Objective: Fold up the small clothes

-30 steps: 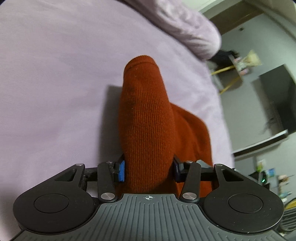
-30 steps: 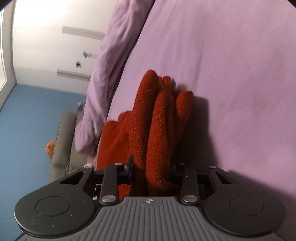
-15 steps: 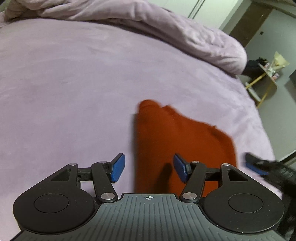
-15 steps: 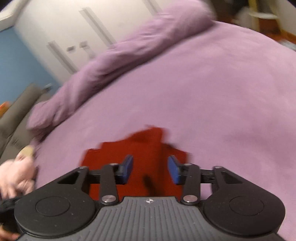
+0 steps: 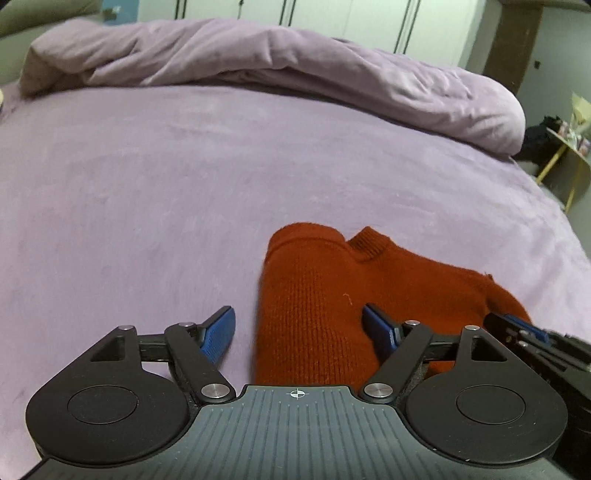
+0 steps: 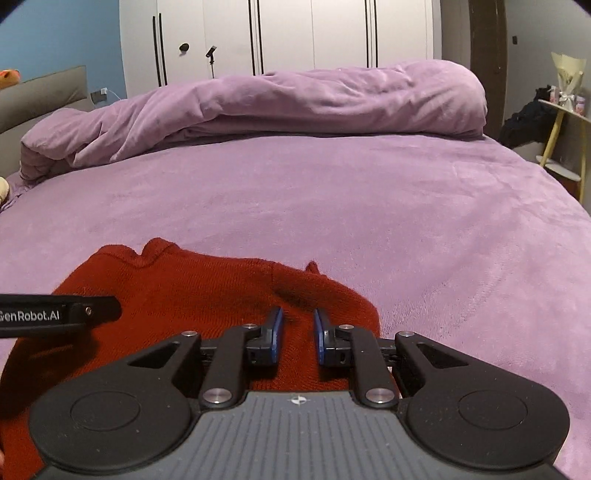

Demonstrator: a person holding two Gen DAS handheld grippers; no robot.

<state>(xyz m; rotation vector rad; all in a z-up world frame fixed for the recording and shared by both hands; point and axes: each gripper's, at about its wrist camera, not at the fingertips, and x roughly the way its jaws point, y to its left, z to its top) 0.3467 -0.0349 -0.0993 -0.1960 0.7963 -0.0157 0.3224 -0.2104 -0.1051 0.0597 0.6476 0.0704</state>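
Your left gripper (image 5: 300, 332) has its blue pads (image 5: 218, 334) spread wide and nothing between them is being pinched. The rust-red knit garment (image 5: 314, 295) lies flat on the purple bedspread (image 5: 147, 184) right ahead of that tool, with its left edge running up between the two fingers, so the left pad sits over bare bedspread and the right pad sits over the knit. The collar bump is just past the fingertips, a bit right of center. Your right gripper (image 6: 297, 328) has a narrower gap, but the pads (image 6: 275, 332) are still clearly apart, and they aren't clamping anything either. They hover low over the garment's right portion, and I can't tell if they touch the fabric. From the right wrist view the knit spreads out to the left of the tool, and the other gripper's black body pokes in from the left edge over it. Far ahead of both tools a bunched-up purple duvet (image 6: 295, 99) runs across the bed, with white wardrobe doors (image 6: 280, 33) behind it and a small yellow-legged side table (image 6: 561, 125) off to the right.
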